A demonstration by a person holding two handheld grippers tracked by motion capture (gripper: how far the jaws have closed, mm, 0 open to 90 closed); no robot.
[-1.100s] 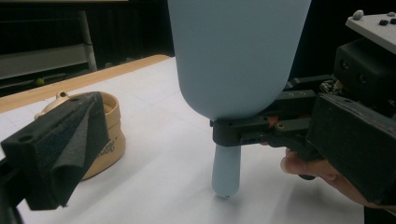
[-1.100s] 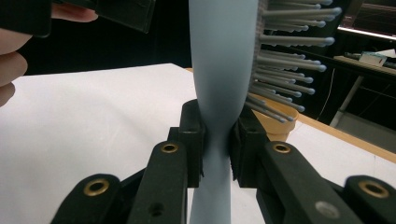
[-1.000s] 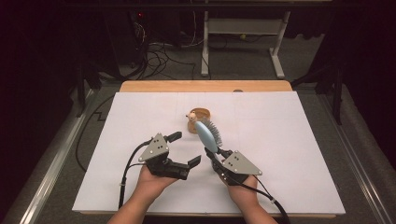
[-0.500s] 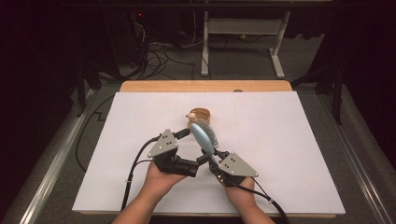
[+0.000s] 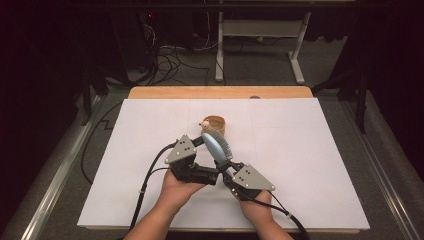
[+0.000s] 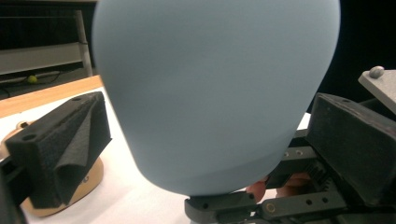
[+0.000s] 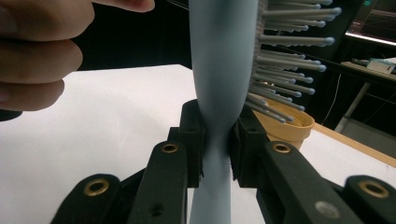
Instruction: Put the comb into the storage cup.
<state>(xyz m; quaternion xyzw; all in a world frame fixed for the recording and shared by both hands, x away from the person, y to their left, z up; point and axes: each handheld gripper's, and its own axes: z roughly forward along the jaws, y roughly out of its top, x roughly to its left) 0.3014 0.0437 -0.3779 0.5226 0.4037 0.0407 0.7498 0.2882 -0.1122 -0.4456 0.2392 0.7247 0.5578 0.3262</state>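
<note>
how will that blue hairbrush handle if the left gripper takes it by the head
The hairbrush looks like stiff plastic, so it probably won't flex. Its smooth rounded back could slip between the pads. The right gripper clamps only the thin neck, so it may pivot.

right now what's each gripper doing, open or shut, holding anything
Left gripper: open, jaws just closing a little, either side of the pale blue plastic hairbrush head, not pressing it.
Right gripper: shut on the hairbrush's narrow handle.

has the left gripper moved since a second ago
Yes. The left gripper has shifted right and up the picture, toward the blue hairbrush and the wooden bowl; its open jaws just narrowed slightly.
</note>
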